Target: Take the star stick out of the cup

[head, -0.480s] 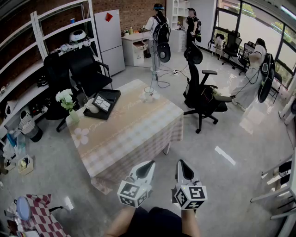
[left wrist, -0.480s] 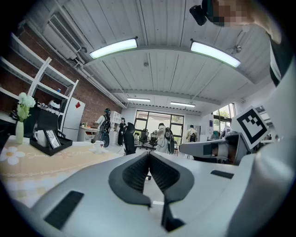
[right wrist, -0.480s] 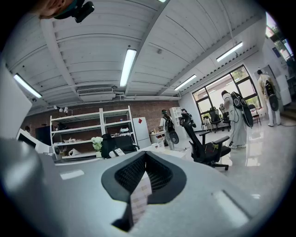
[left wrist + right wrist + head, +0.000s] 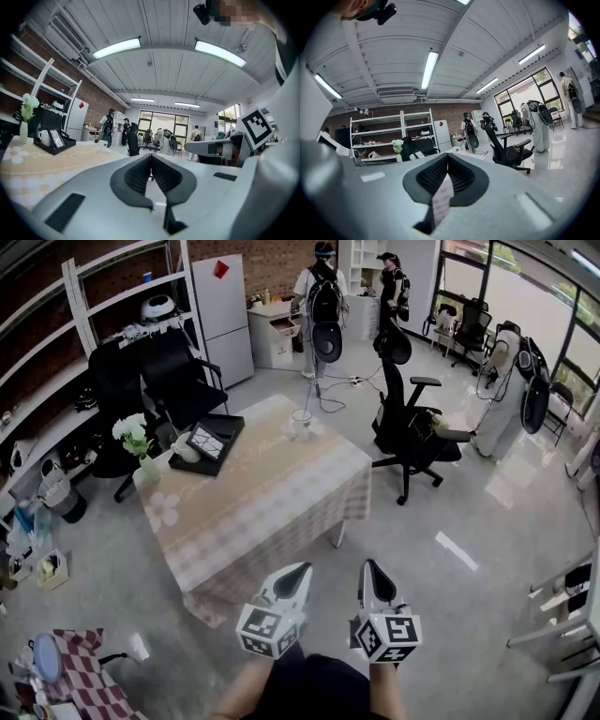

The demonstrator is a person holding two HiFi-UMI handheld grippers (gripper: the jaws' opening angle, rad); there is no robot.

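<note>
A small clear cup point(image 4: 300, 425) stands at the far end of the table point(image 4: 281, 512), on its checked cloth. A thin stick rises from it; its star is too small to make out. Both grippers are held level well short of the table's near edge, far from the cup. My left gripper point(image 4: 299, 574) has its jaws closed together with nothing between them, as the left gripper view point(image 4: 150, 157) shows. My right gripper point(image 4: 368, 572) is likewise shut and empty point(image 4: 446, 157). The cup point(image 4: 101, 143) shows as a tiny shape in the left gripper view.
A black tray point(image 4: 212, 445) with a picture frame, a white jug point(image 4: 186, 453) and a vase of white flowers point(image 4: 141, 451) sit at the table's left end. Black office chairs point(image 4: 410, 432) stand to the right and left point(image 4: 178, 381). Several people stand at the back.
Both grippers hold the same place, still shut. The head view has shifted slightly, and the people at the back and right have moved a little.
</note>
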